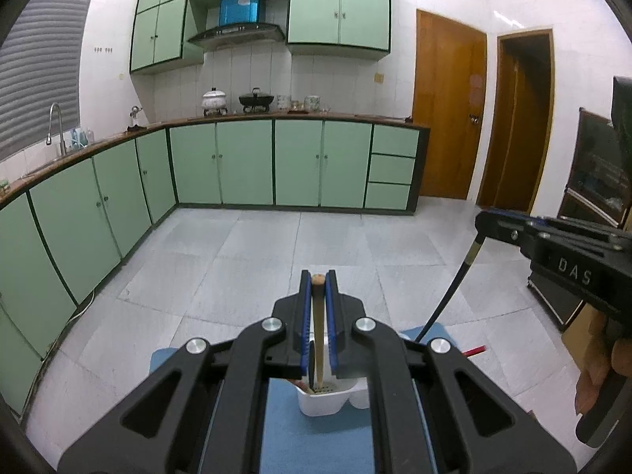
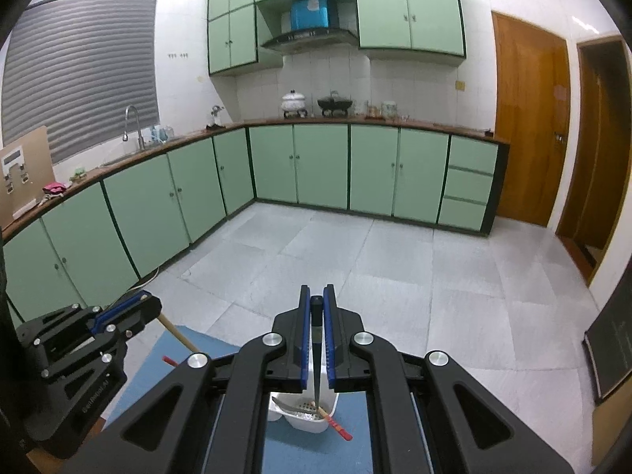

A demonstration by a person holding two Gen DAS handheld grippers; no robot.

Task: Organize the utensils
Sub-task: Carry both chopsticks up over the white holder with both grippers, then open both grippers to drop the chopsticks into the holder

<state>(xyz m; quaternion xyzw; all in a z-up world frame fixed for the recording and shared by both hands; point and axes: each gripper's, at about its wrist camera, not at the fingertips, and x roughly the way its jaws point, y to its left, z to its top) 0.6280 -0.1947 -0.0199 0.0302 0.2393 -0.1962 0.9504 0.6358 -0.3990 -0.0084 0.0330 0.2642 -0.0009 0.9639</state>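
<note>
While both cams look out at the same green kitchen cabinets [image 1: 245, 162], the blue mat [image 1: 316, 438] on the bench fills the bottom of each view, with one white utensil holder [image 1: 328, 399] sitting on it. The left cam shows the holder as a white tub with a side pocket. Only the right cam shows inside it [image 2: 304, 414]: a perforated bottom, a metal blade lying in it, and a red-tipped chopstick [image 2: 335, 426] sticking out over the rim.

Two tongs total. The left tongs [image 1: 317, 288] are clamped narrow on one wooden-handled utensil [image 1: 317, 316], whose lower end reaches down into the holder. The right tongs [image 2: 316, 300] are clamped narrow on one black-handled utensil [image 2: 316, 316], also pointing down at the holder. From the left cam, that black handle [image 1: 450, 288] hangs curved under the right tongs.
</note>
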